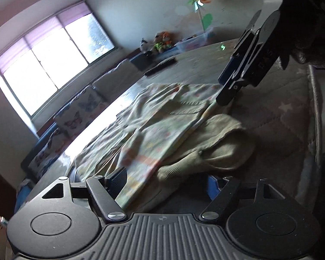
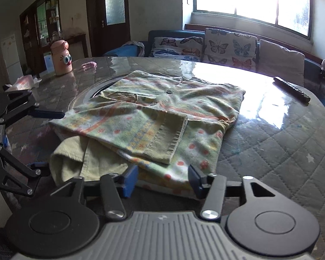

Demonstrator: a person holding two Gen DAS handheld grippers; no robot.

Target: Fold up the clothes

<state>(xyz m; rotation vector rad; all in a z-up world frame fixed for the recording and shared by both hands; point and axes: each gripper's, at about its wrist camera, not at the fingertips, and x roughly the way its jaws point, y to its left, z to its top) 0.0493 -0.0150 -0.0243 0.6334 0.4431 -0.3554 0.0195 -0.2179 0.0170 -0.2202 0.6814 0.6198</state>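
Between open right hand-held gripper (image 2: 162, 178) fingers, folded sweater (image 2: 153, 117) hem, on table (image 2: 281, 143)

Surface is a round table (image 2: 281, 143) with a quilted star-print cover under a glossy clear layer, strong window glare across the far side. Dark lazy-susan ring (image 2: 84, 95) sits mid-table. Lying on it: patterned folded garment (image 2: 162, 112) on top of an olive ribbed piece (image 2: 69, 160). Also on the table: pink face bottle (image 2: 60, 57) upright far left, small pink item (image 2: 89, 65) beside it, dark stick-shaped object (image 2: 292, 90), possibly a remote, far right.
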